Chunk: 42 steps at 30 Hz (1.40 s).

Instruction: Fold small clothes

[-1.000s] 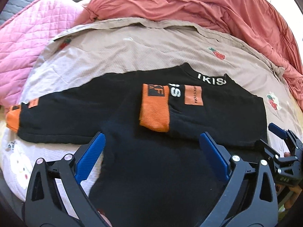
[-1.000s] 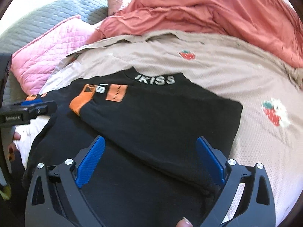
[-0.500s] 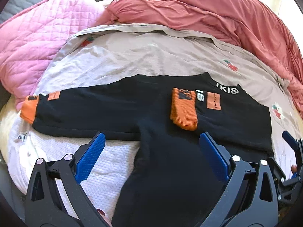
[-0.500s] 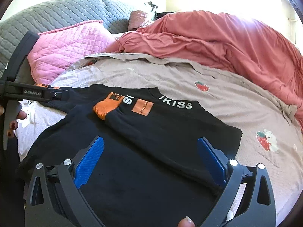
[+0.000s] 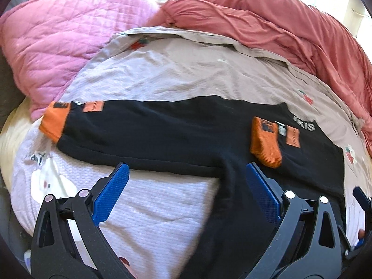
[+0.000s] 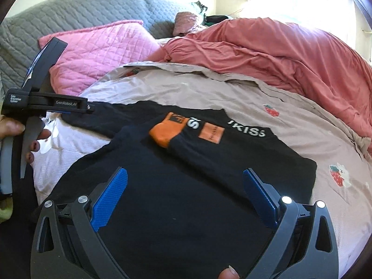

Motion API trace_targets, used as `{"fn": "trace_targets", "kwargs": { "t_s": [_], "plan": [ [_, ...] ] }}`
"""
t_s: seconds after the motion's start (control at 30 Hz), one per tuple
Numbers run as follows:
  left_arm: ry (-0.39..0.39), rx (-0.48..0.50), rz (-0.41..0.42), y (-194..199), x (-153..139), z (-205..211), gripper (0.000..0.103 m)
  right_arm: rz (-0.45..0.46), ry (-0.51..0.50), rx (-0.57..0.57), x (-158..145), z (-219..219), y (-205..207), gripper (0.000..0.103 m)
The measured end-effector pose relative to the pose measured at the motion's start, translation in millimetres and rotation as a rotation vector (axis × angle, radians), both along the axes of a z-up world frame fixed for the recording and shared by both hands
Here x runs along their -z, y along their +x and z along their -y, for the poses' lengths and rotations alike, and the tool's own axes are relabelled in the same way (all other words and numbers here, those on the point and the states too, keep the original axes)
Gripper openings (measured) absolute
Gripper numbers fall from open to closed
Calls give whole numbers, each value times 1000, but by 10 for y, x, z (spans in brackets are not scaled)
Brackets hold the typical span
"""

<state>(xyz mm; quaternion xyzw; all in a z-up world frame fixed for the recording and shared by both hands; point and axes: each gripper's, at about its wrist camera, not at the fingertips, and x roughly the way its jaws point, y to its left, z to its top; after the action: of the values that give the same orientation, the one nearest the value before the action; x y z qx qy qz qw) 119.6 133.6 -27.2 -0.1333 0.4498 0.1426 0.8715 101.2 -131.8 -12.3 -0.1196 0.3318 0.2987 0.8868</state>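
Left gripper (image 5: 186, 190) swung leftward toward unfolded sleeve (image 5: 139, 134) of black sweatshirt (image 6: 186, 197); right gripper (image 6: 186, 197) hovered over it; both fingers spread, empty; second sleeve fold next.

We look from two fisheye cameras, each riding behind its own claw and facing forward along the blue fingers, tilted down over the bed (image 5: 190, 74). Our left view sits low and close, with the left claw (image 5: 186, 186) framing the bottom edge. Our right view, behind the right claw (image 6: 186, 190), looks from further right and catches the left tool sideways. Both share the black top (image 5: 162, 134), pink pillow (image 6: 100, 44) and red duvet (image 6: 279, 48).
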Motion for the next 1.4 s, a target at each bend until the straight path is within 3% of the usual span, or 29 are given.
{"fn": "trace_targets", "kwargs": {
  "t_s": [0.3, 0.63, 0.83, 1.17, 1.2, 1.27, 1.3, 1.4],
  "plan": [
    [-71, -158, 20, -202, 74, -692, 94, -29, 0, -45, -57, -508, -161, 98],
    [-38, -292, 46, -431, 63, -1288, 94, -58, -17, -96, -98, -1028, -280, 98],
    [-98, -364, 60, -554, 144, -1630, 94, -114, -2, -112, -68, -1305, -316, 98],
    [-182, -461, 106, -739, 307, -2075, 93, -121, -36, -170, -31, -1584, -554, 98],
    [-187, -465, 120, -735, 308, -2099, 90, -117, -41, -174, -31, -1596, -579, 98],
    [-181, -469, 149, -716, 301, -2103, 70, -119, -46, -181, -24, -1607, -616, 98],
    [-182, -466, 156, -703, 301, -2102, 54, -124, -45, -181, -18, -1603, -621, 98],
    [-175, -447, 180, -610, 316, -2083, 52, -141, -42, -169, 9, -1551, -611, 98]
  ]
}}
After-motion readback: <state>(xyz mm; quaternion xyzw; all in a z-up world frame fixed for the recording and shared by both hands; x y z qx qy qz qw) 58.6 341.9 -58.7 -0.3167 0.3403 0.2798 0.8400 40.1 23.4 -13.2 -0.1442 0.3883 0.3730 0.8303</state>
